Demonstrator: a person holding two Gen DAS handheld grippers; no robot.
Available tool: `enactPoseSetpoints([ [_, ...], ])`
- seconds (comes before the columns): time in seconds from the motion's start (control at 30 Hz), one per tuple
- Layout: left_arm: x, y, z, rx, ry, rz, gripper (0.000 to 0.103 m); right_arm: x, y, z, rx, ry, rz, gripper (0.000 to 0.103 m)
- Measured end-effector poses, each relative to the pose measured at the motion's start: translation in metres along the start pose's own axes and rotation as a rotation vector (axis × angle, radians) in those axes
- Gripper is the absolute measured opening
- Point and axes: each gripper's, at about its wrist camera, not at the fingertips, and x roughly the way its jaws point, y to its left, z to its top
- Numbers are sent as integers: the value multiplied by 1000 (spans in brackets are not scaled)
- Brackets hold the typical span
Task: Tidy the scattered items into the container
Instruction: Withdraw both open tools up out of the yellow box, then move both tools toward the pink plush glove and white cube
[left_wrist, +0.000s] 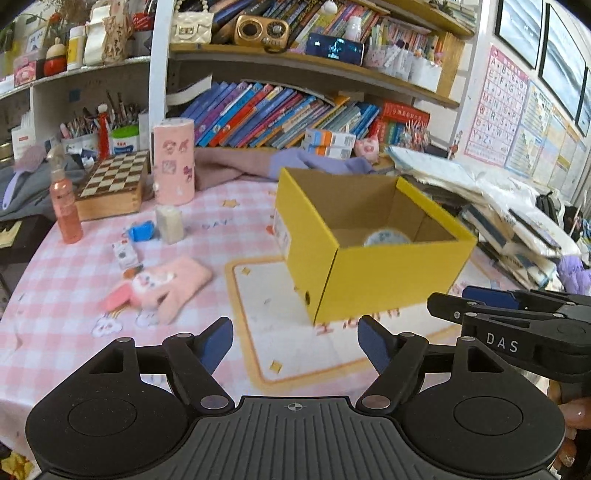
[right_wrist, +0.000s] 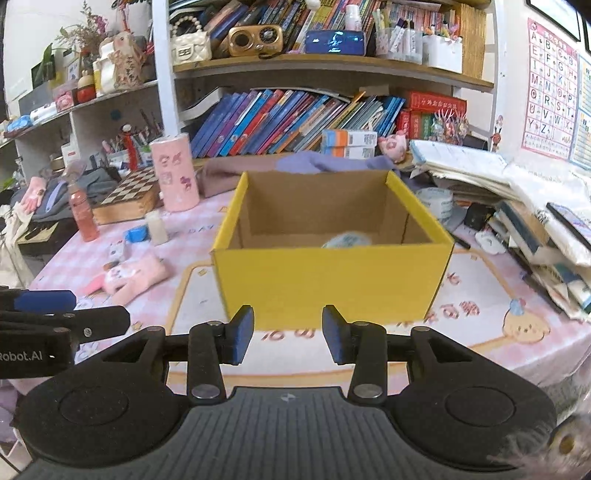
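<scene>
My left claw hangs spread and empty above the pink checked tablecloth; my right claw is likewise released, gripping nothing, before the yellow box. The box stands open on the table, a round whitish item lying blurred inside. Left of it lie a pink plush glove, a blue piece and a small carton. "DAS" reads on one claw body, "Robot.AI" on the other. An alphabet chart hangs at right.
</scene>
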Motion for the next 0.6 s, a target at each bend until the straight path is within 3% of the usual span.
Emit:
enactPoseSetpoints([
  [0.6,-29,28,-38,-37,81,39,87,-12,44,-30,-28,90,55,55],
])
